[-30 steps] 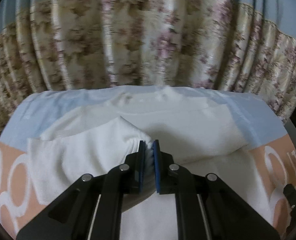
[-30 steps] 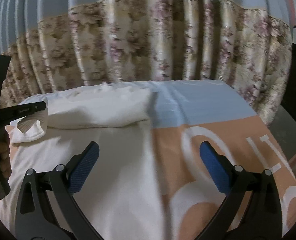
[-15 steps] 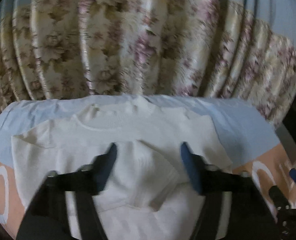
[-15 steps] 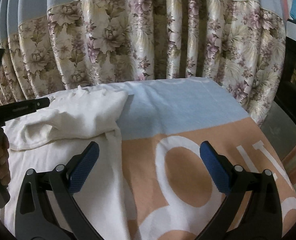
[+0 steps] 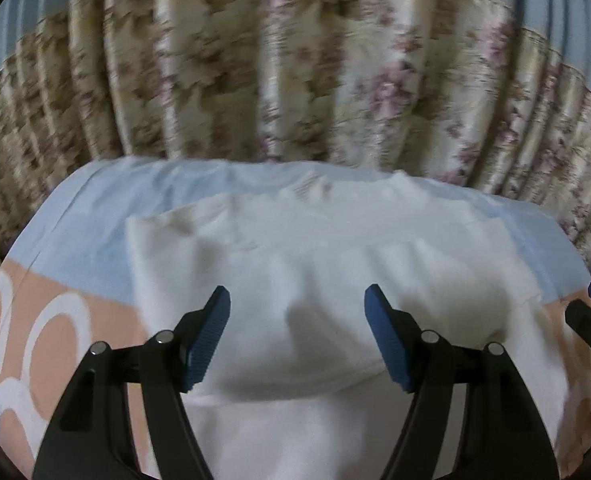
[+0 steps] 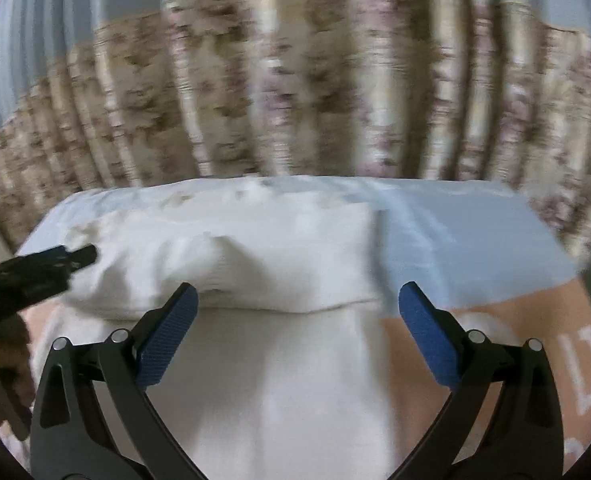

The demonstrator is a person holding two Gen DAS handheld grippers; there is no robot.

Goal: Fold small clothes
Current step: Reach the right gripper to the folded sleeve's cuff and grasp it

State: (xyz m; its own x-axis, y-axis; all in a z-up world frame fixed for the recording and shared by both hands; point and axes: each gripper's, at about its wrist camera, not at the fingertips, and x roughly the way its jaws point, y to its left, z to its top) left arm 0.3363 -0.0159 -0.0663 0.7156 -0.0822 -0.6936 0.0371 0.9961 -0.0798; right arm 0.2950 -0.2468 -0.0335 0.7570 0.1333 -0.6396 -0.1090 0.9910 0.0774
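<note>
Now both my tools, left [image 5: 297,338] and right [image 6: 297,334], hang apart and empty over the white shirt [image 5: 315,280]; dragging across mid-frame could undo its loosely folded sleeves.

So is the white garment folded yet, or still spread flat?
Partly folded. The white garment has its upper part doubled over, with a raised fold edge across the middle; the lower part lies flat on the bedsheet.
</note>
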